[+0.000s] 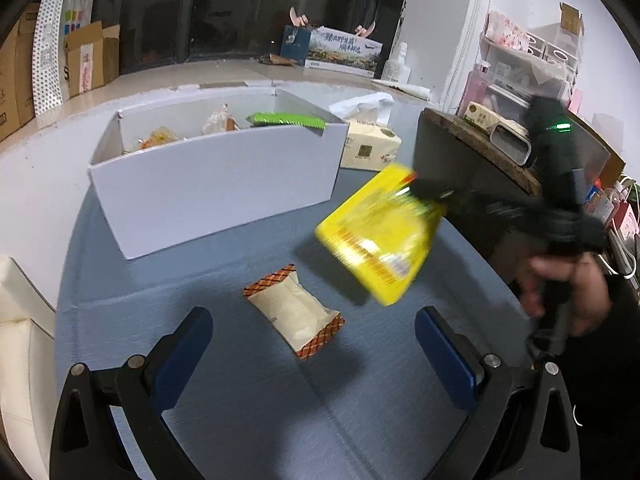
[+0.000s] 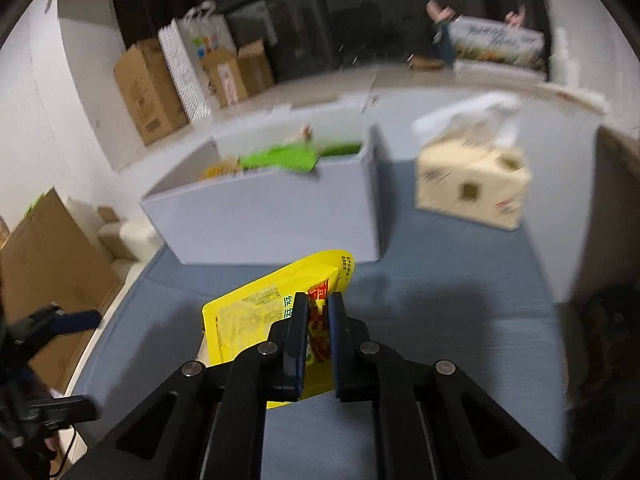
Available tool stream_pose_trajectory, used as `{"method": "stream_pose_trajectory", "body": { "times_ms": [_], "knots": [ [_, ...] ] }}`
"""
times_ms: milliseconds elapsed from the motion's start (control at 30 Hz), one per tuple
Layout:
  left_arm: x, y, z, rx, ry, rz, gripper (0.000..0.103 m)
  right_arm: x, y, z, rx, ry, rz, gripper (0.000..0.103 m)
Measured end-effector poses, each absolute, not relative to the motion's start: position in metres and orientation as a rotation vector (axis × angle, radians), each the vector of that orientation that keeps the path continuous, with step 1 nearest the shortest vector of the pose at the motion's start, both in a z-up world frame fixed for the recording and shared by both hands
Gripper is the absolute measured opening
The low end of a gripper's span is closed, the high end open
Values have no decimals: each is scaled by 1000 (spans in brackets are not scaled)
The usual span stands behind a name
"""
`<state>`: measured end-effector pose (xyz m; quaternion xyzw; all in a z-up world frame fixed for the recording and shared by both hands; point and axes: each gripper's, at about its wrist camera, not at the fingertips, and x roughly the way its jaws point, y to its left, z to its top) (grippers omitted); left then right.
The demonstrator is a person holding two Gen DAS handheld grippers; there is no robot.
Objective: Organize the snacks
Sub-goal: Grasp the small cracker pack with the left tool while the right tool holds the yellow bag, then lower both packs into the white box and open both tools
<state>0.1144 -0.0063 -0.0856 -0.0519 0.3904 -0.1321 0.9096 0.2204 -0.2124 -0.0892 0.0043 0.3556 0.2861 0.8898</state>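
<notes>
My right gripper [image 2: 318,308] is shut on a yellow snack packet [image 2: 256,312] and holds it in the air above the blue mat. The same packet [image 1: 380,236] and right gripper [image 1: 432,194] show in the left wrist view, to the right of the white box [image 1: 212,184]. The white box [image 2: 264,216] holds a green packet [image 1: 286,120] and other snacks. My left gripper [image 1: 314,330] is open, its fingers on either side of a beige snack packet with orange ends [image 1: 294,314] lying on the mat, a little ahead of the tips.
A tissue box [image 1: 370,146] stands right of the white box, also in the right wrist view [image 2: 472,184]. A dark board with clutter [image 1: 476,152] is at the right. Cardboard boxes [image 2: 148,88] stand along the far wall.
</notes>
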Motion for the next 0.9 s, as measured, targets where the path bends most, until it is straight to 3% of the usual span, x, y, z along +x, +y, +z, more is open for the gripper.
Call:
{"method": "stream_pose_trajectory", "body": {
  "times_ms": [367, 733, 767, 833, 867, 900],
  "knots": [
    [176, -32, -128, -163, 897, -204, 103, 198, -285, -67, 67, 685, 497, 9],
    [212, -36, -168, -144, 1010, 13, 102, 180, -305, -89, 120, 715, 495, 9],
    [208, -36, -167, -129, 993, 7, 98, 179, -305, -89, 119, 717, 496, 9],
    [200, -36, -165, -71, 969, 51, 62, 176, -305, -91, 124, 723, 498, 9],
    [197, -33, -163, -89, 959, 28, 61, 176, -305, -92, 127, 725, 500, 9],
    [194, -29, -160, -113, 953, -15, 53, 176, -304, -92, 128, 725, 504, 9]
  ]
}}
